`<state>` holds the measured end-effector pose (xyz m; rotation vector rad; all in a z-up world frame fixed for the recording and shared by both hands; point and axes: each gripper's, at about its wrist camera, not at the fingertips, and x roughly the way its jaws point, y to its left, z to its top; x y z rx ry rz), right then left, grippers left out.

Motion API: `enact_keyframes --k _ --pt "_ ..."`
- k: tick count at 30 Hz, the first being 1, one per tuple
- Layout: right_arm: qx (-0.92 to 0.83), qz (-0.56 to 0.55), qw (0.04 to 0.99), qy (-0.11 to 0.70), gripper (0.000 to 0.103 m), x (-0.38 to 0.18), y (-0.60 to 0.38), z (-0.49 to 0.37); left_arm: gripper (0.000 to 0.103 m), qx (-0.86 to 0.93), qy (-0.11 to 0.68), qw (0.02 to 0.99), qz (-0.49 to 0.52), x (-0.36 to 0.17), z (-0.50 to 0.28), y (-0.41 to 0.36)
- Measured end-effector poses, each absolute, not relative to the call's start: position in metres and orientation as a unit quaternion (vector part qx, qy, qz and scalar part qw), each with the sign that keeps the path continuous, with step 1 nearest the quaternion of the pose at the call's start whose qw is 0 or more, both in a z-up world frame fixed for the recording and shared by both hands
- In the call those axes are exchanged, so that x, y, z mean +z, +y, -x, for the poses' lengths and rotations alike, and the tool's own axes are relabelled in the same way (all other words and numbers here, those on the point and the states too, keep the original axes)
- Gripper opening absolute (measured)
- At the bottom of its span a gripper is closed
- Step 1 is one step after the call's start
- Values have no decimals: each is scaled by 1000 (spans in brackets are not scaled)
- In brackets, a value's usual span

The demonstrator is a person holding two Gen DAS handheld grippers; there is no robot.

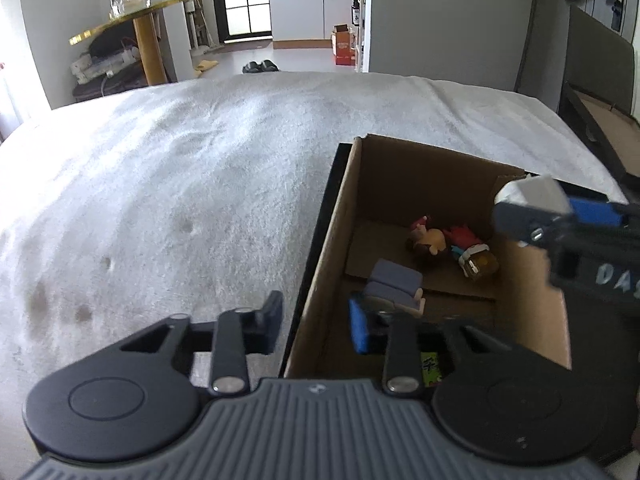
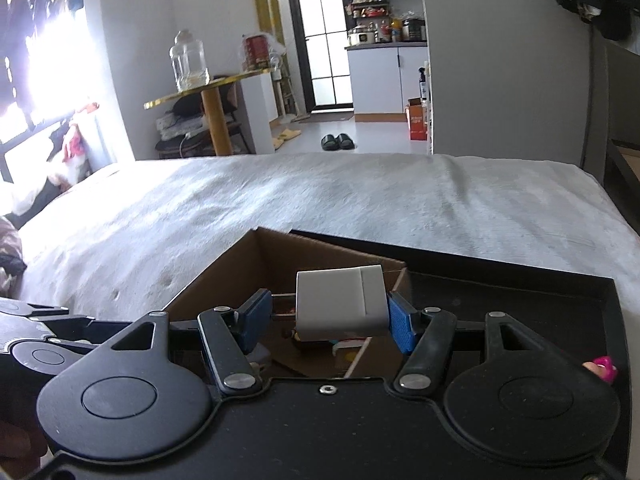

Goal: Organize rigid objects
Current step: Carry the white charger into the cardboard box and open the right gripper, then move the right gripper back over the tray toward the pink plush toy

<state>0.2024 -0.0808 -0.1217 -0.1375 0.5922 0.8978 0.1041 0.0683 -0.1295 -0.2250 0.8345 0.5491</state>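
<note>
An open cardboard box (image 1: 320,264) lies on the white bed cover, and inside it are two toy figures (image 1: 430,244), a grey-purple block toy (image 1: 394,282) and a green packet (image 1: 430,368). My left gripper (image 1: 316,324) straddles the box's left wall, one finger outside and one inside. A gap shows on both sides of the wall, so the jaws stand open. My right gripper (image 2: 330,312) is shut on a white rectangular block (image 2: 340,304) and holds it over the box (image 2: 224,280). From the left wrist view that block (image 1: 528,192) hangs above the box's right side.
The white bed cover (image 1: 180,200) spreads wide to the left of the box. A black lid or tray (image 2: 500,280) lies under the box on the right. A finger with a pink nail (image 2: 602,366) rests on the right gripper. Beyond the bed are a gold side table (image 2: 208,92) and slippers (image 2: 338,142).
</note>
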Motion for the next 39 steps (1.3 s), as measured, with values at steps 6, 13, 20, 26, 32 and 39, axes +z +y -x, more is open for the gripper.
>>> enact_keyframes --k 6,13,20,26,32,39 --pt "428 114 845 299 61 -129 -60 -194 18 252 395 874 127 -133 -101 76" --pt "407 153 843 315 61 -135 -44 -191 18 250 391 875 140 -134 -96 80" --pt "397 175 841 322 61 -140 -34 -189 18 249 390 875 144 -134 -95 82" --pt "396 177 841 323 66 -140 -32 -187 18 250 390 875 143 -133 -95 81" --pt "401 143 846 321 67 -132 -46 -191 18 255 390 875 131 -131 -99 76" --pt "403 97 854 315 67 -120 -67 -196 17 263 391 875 116 -128 -103 70"
